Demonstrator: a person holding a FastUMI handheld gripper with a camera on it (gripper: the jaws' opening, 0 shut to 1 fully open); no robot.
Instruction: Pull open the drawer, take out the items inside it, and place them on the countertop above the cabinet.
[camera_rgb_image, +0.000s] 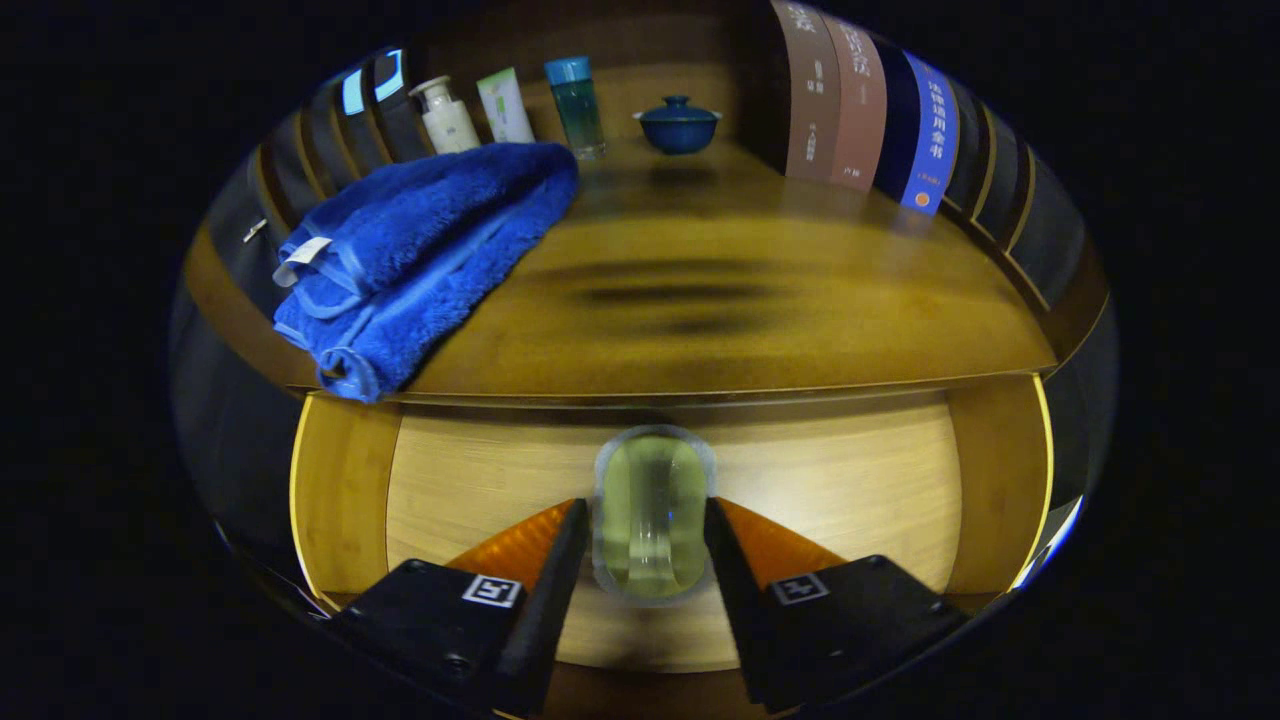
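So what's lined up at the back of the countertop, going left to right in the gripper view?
Pump bottle → tube → blue-capped bottle → lidded bowl → books. The towel lies in front of the bottles. The hand-held gripper is shut on a clear bottle over the open drawer.

A folded blue towel (425, 250), 3 bottles (575, 105), a lidded blue bowl (678, 125) and upright books (865, 105).

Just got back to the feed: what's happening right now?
The hand-held tool has its fingers closed on a clear, yellowish bottle-like item, held over the open drawer. On the countertop above, a folded blue towel lies near the front edge, with three bottles, a lidded blue bowl and books further back.
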